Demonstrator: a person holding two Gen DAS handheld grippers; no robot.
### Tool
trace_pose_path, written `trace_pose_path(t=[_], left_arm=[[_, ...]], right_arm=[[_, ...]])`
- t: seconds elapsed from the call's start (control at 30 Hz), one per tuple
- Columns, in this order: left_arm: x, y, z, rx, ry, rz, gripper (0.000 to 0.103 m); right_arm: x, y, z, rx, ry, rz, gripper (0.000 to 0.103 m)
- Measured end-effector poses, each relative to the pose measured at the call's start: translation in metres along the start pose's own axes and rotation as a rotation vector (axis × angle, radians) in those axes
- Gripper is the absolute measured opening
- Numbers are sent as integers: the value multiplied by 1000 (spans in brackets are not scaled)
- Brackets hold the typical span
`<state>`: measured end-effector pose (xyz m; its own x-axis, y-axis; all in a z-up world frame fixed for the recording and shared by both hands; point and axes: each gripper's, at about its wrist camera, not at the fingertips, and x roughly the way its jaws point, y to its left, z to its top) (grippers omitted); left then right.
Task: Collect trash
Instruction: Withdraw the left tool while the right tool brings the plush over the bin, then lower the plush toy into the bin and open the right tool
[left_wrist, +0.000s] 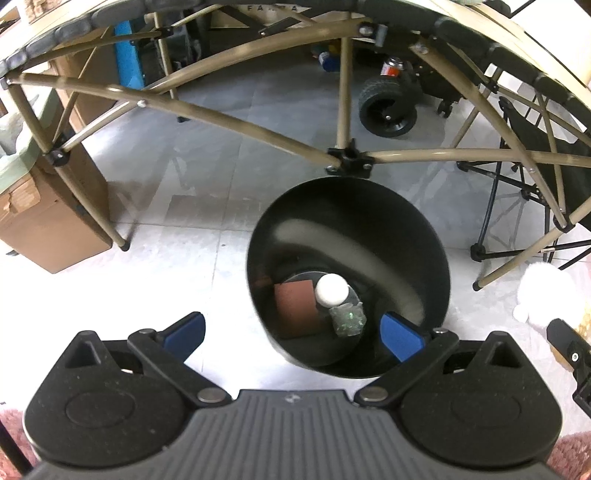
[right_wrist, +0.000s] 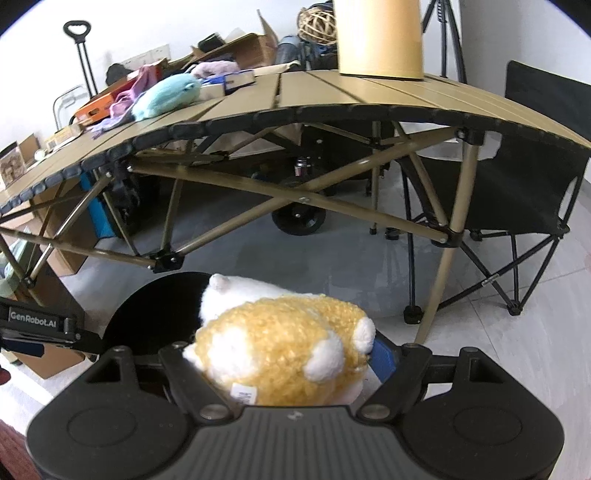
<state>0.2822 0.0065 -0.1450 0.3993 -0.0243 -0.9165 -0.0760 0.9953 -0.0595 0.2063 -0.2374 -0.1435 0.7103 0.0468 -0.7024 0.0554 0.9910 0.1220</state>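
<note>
One black bin (left_wrist: 369, 221) is seen on the floor. Inside it three items can be counted: one brown flat piece (left_wrist: 297, 308), one bottle with a white cap (left_wrist: 331, 288) and one crumpled greenish wrapper (left_wrist: 347, 319).

One plush toy in yellow and white (right_wrist: 280, 343) is counted in the right wrist view. On the one folding table (right_wrist: 332, 96) one teal plush (right_wrist: 166, 94) and one large tan cylinder (right_wrist: 380, 37) are found; the heap of cloth and boxes behind them cannot be counted exactly.

One black folding chair (right_wrist: 517, 184) is seen, and one black wheel (left_wrist: 388, 107). Two grippers are present, the left gripper (left_wrist: 291, 328) and the right gripper (right_wrist: 280, 354), each with two fingers.
</note>
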Motion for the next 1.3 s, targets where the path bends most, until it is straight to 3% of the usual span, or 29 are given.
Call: trace_pose_path(t=[0.57, 1.3], left_arm=[[-2, 60, -12, -69, 2, 30, 103], [2, 114, -24, -141, 34, 41, 103]], right_arm=[[19, 65, 4, -116, 39, 78, 77], [57, 126, 4, -220, 113, 51, 77]])
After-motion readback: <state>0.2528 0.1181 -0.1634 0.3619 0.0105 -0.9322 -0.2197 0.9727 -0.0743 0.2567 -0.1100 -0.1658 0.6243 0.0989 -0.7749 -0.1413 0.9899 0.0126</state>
